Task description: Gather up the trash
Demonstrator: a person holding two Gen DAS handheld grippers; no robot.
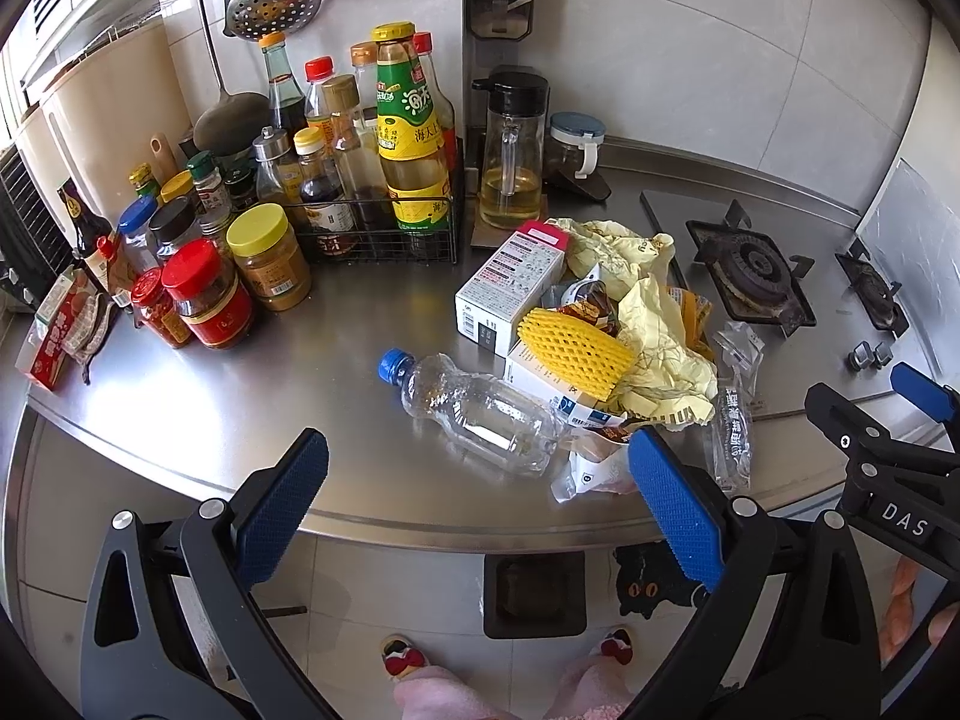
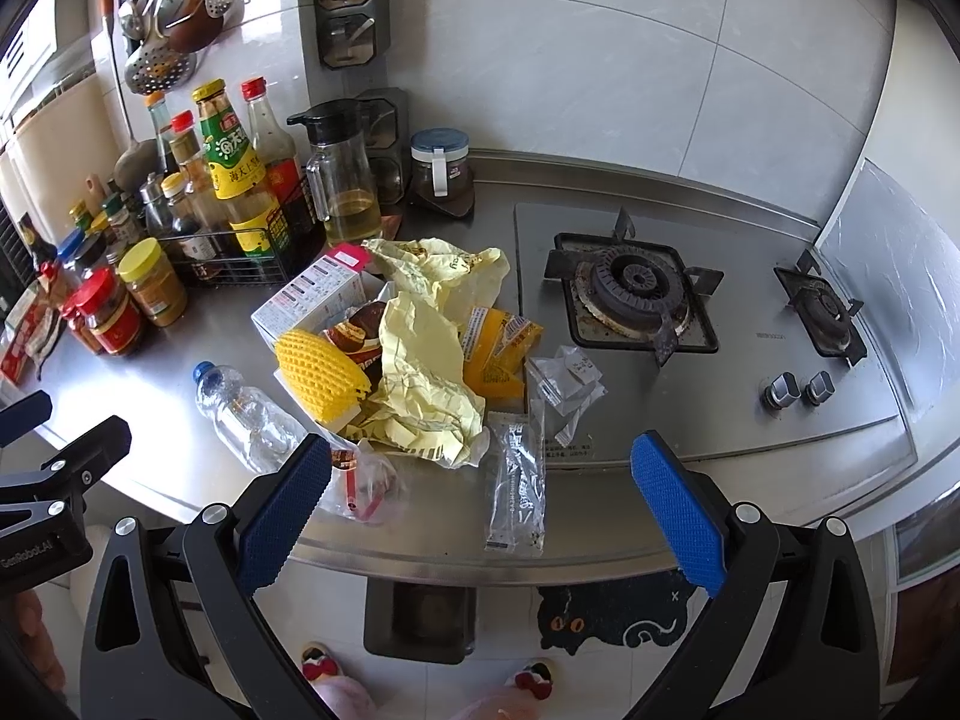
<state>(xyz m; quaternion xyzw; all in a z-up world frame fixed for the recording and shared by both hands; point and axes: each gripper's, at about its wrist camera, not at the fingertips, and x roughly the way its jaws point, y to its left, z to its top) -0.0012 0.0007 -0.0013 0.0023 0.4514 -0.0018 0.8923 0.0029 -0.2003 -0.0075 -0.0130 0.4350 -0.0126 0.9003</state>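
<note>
Two blue-padded grippers, the left gripper (image 1: 477, 495) and the right gripper (image 2: 480, 498), hang over the near edge of the stainless-steel counter (image 1: 336, 324), each with its jaws spread wide and nothing between them. On the floor beneath sits a dark square bin (image 2: 420, 615); its contents are too dim to make out. Nearest on the counter lie a clear crushed plastic bottle with a blue cap (image 1: 474, 411), empty, and a long clear plastic sachet (image 2: 517, 489). Just beyond, the trash is heaped: a yellow foam fruit net (image 1: 573, 351), crumpled pale-yellow paper (image 2: 423, 384), a white printed carton (image 1: 510, 285) and an orange snack wrapper (image 2: 498, 348), which partly cover one another. Farther left, a black wire basket (image 1: 384, 231) holds sauce bottles. A glass oil jug with a black lid (image 1: 512, 156), about a third full, stands at the far wall.
</note>
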